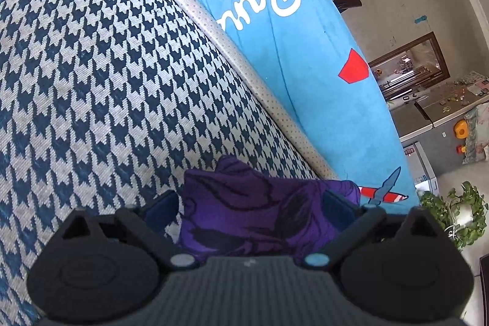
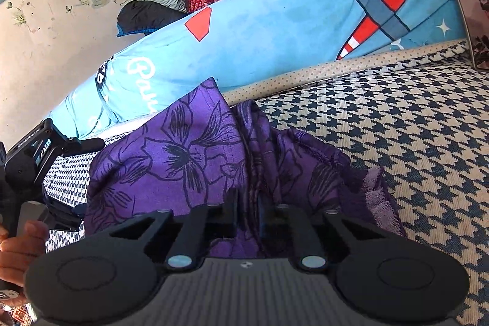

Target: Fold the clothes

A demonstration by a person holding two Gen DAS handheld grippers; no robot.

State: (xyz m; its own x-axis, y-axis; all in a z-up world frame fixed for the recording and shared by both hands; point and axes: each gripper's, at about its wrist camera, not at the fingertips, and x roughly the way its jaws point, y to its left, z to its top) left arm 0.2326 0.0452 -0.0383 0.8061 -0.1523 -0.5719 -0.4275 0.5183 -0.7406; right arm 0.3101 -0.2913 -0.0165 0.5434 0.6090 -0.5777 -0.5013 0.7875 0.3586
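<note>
Apparently pinched, purple floral garment [image 2: 189, 161] in right tool [image 2: 247, 203], left tool [image 1: 249, 205] wide, garment between its fingers.

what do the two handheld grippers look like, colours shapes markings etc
Both are matte black plastic. Each has a ribbed grey body with a small pale logo, two round black discs at the sides, and silver or pale blue pivot pins on angled linkage arms. The left gripper has dark blue finger pads. The right gripper has black fingers. The right view shows white lettering on the left unit's body.
</note>
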